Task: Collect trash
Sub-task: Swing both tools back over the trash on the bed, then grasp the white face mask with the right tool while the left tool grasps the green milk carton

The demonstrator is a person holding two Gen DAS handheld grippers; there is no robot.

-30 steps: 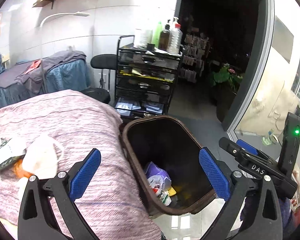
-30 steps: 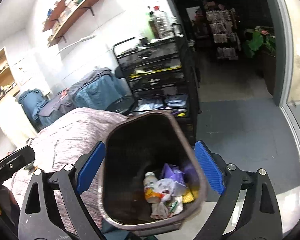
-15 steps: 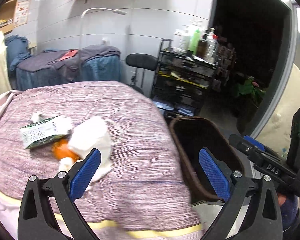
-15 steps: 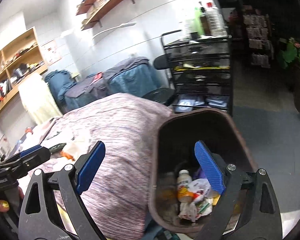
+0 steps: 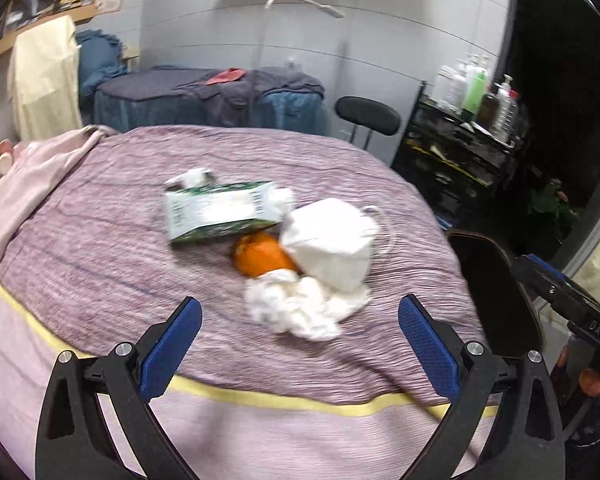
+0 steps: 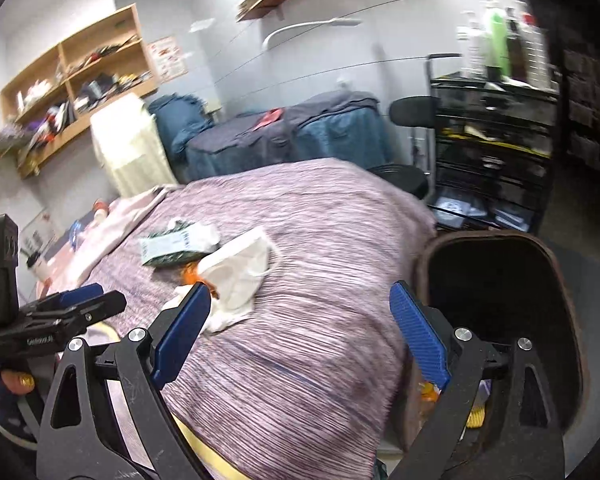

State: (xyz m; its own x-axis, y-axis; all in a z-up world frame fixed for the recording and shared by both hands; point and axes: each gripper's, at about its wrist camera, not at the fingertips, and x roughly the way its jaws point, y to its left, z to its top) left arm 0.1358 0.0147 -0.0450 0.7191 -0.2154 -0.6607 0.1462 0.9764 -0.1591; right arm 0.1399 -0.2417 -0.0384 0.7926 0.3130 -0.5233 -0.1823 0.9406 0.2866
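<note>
On the purple bedspread [image 5: 100, 256] lies a pile of trash: a green-and-white carton [image 5: 220, 210], an orange peel [image 5: 260, 258], a white face mask [image 5: 328, 246] and a crumpled white tissue [image 5: 296, 308]. My left gripper [image 5: 300, 344] hangs open just in front of the tissue, empty. The right gripper [image 6: 300, 328] is open and empty too, over the bed's right part, between the pile [image 6: 236, 272] and the brown trash bin [image 6: 500, 280]. The bin [image 5: 496, 288] stands at the bed's right edge, with some trash low inside it.
A black wire cart [image 5: 464, 148] with bottles stands behind the bin, a black stool [image 5: 368, 110] beside it. A second bed under blue covers [image 5: 204, 96] is at the back. A pink cloth [image 5: 16, 184] lies at the bed's left side. Wall shelves [image 6: 76, 76] hang left.
Both grippers have swung left from above the bin toward the bed. The trash pile now sits in the middle of the left wrist view, and the bin has slid to the right edge.
</note>
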